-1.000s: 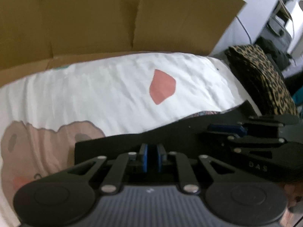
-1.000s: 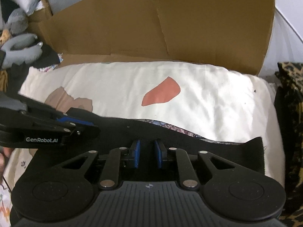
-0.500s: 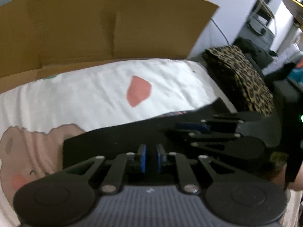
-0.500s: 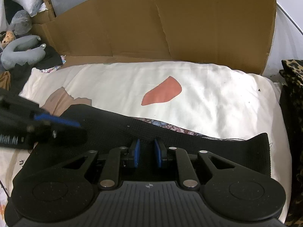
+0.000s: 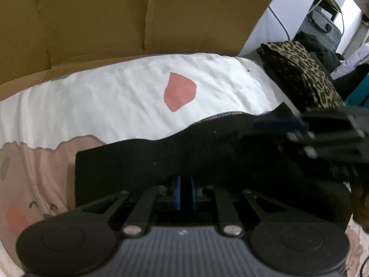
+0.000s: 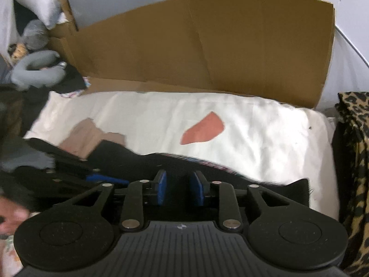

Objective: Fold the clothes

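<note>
On the white bedsheet (image 5: 115, 106), both grippers are working along the near edge of a black garment (image 5: 143, 161).

Across the left wrist view, the left gripper (image 5: 184, 192) is showing its blue pads drawn narrow, with black cloth lying dark between them, seemingly pinched; the garment is spreading flat over the sheet, its far edge wavy below a coral patch (image 5: 180, 94); the right gripper (image 5: 322, 136) is reaching in blurred at the right, near folded leopard-print fabric (image 5: 306, 73); brown cardboard (image 5: 138, 16) is standing behind. Across the right wrist view, the right gripper (image 6: 180, 190) is holding its pads (image 6: 161, 189) parted, garment edge lying between them untouched; the left gripper (image 6: 87, 173) is sitting blurred at the left; a grey plush toy (image 6: 37, 69) is lying far left.
</note>
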Available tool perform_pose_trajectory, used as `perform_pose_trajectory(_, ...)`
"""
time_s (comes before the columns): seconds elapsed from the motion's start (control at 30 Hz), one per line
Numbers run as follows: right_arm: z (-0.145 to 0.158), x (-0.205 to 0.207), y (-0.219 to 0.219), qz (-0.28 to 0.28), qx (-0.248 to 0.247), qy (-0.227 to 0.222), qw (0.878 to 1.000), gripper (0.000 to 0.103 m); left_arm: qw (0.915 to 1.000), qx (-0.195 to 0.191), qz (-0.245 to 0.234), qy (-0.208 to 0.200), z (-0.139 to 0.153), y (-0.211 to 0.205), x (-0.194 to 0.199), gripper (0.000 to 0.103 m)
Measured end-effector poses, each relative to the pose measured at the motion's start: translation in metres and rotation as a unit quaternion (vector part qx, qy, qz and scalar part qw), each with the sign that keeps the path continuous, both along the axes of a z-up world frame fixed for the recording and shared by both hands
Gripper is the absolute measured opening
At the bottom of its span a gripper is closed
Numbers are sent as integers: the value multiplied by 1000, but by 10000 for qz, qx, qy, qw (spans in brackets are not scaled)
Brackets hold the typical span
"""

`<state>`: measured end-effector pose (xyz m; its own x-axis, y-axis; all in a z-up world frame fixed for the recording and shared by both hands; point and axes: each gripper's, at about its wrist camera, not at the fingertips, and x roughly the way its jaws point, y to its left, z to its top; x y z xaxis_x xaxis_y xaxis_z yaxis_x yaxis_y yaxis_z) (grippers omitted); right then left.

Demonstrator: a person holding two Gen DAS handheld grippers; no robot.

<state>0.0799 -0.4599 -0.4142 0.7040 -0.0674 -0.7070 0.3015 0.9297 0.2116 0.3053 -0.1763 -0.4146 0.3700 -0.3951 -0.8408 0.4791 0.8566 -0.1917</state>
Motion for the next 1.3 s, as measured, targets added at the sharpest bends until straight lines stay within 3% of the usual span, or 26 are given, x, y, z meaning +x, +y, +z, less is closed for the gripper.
perform_pose_trajectory(0.17, -17, -7, 27, 408, -231, 265, 9986, 50, 10000, -33, -19, 11, -1, 1, 0, 11)
perform_pose_trajectory(0.3, -30, -15, 35, 630, -616, 421, 9952, 50, 10000, -36, -10, 26, -2, 3, 2, 4)
perform_pose_trajectory(0.63, -23, -44, 19, 386, -541, 597, 9960, 50, 9998, 134, -122, -116, 8, 2, -4, 5)
perform_pose_trajectory(0.67, -18, -49, 15, 302, -483, 571, 9967, 50, 9997, 152, -135, -150, 12, 2, -6, 7)
perform_pose_trajectory(0.73, -10, -59, 10, 150, -376, 517, 9978, 50, 9994, 148, -221, -238, 22, 4, -12, 37)
perform_pose_trajectory(0.8, -1, -70, 9, 115, -339, 460, 9983, 50, 9986, 133, -355, -379, 30, 5, -22, 49)
perform_pose_trajectory(0.93, 1, -86, 16, 211, -336, 492, 9980, 50, 9976, 111, -562, -396, 36, 4, -39, 48)
perform_pose_trajectory(1.07, -8, -97, 25, 311, -394, 661, 9966, 50, 9950, 475, -790, -377, 18, 1, -48, 45)
perform_pose_trajectory(1.3, -19, -125, 38, 593, -690, 884, 9919, 49, 9959, 548, -715, -82, 1, 7, -32, 22)
